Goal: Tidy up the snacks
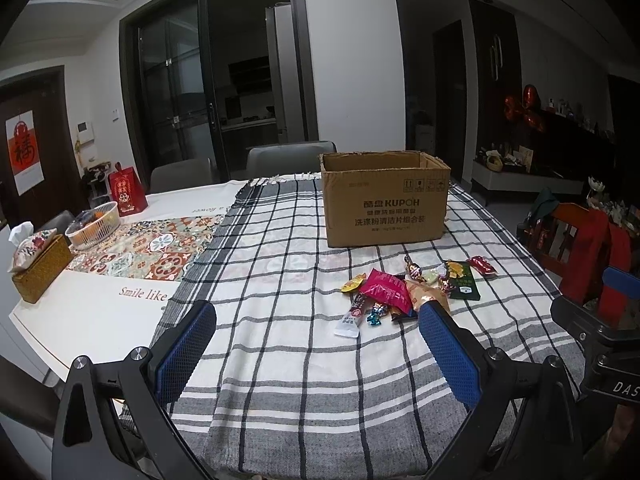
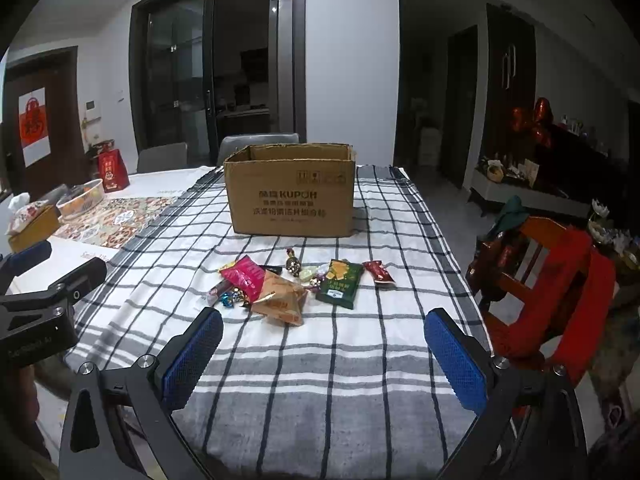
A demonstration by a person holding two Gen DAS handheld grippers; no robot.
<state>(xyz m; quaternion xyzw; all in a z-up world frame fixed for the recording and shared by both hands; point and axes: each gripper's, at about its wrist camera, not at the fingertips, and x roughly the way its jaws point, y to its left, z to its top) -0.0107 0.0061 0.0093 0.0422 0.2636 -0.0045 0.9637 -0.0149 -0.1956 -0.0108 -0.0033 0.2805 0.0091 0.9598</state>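
Brown corrugated cardboard box (image 2: pixel 291 194), top flaps open, stands upright on the black-and-white checked tablecloth (image 2: pixel 320 360), well back from the near table edge. The pile of mixed snack packets (image 2: pixel 296 284) lies just in front of it, apart from the box wall; a green flat packet (image 2: pixel 339 284) and a small red packet (image 2: pixel 379 273) sit on its right side, short of the cloth's right edge. Bare cloth stretches between pile and both grippers. Left gripper (image 1: pixel 316 316) and right gripper (image 2: pixel 323 326) hover with blue-padded fingers spread wide, holding nothing.
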